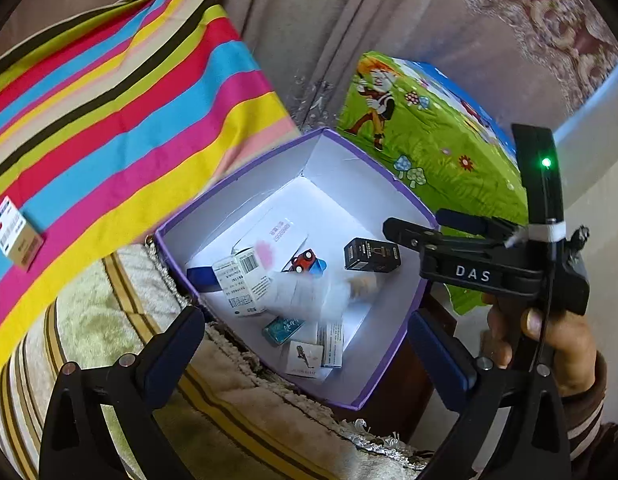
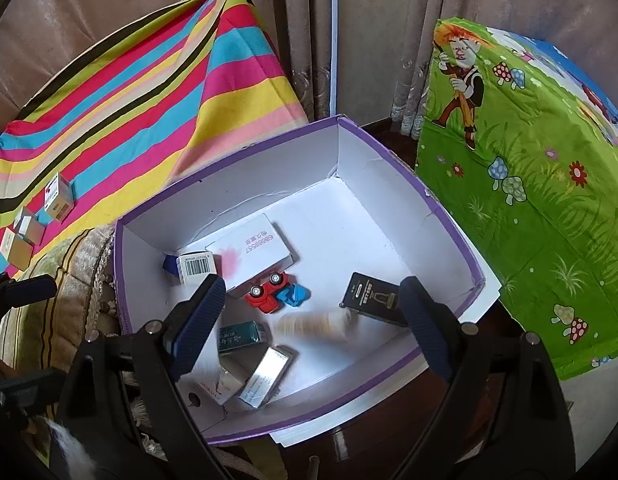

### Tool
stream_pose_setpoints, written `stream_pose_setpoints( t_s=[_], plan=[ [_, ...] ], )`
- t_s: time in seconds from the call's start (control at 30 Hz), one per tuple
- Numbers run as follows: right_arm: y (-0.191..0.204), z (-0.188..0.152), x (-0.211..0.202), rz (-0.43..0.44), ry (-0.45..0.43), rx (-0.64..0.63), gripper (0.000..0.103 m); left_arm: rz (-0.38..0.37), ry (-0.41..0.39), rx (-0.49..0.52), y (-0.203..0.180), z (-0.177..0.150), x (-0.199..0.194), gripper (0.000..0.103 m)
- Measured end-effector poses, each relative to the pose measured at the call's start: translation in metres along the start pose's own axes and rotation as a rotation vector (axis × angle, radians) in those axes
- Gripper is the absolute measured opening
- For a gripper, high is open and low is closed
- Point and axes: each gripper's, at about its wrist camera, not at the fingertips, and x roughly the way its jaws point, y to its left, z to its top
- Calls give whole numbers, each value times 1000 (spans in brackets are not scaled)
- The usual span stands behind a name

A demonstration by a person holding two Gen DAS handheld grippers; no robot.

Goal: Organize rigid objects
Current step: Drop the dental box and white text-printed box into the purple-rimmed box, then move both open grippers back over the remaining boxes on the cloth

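Note:
A purple-rimmed white box (image 1: pixel 373 168) (image 2: pixel 441 208) holds several small cartons, a red toy car (image 2: pixel 267 292) (image 1: pixel 303 260), a blue toy (image 2: pixel 295 294) and a black carton (image 2: pixel 371 296) (image 1: pixel 371 254). A blurred pale object (image 2: pixel 315 324) (image 1: pixel 309 296) is in motion inside the box. My left gripper (image 1: pixel 305 348) is open and empty above the box's near edge. My right gripper (image 2: pixel 309 328) is open and empty over the box; it also shows in the left wrist view (image 1: pixel 413 226). Small cartons (image 2: pixel 59 196) (image 1: pixel 15 236) lie on the striped cloth.
A striped cloth (image 1: pixel 121 108) (image 2: pixel 149 100) covers a surface to the left. A green cartoon-print cloth (image 2: pixel 521 184) (image 1: pixel 433 140) covers something to the right. Curtains hang behind. A fringed beige cushion (image 1: pixel 121 320) lies at the box's left.

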Motion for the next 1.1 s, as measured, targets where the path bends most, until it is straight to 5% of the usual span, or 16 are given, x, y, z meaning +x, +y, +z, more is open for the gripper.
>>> stream_pose_setpoints(
  t_s=[0.4,1.1],
  plan=[
    [9,1,-4,-9,-20,-14,90,-29,3,2,7,-12,-18,103],
    [94,-6,-21,0,-126,-240,96,261,3,-150,63,-57,-54,103]
  ],
)
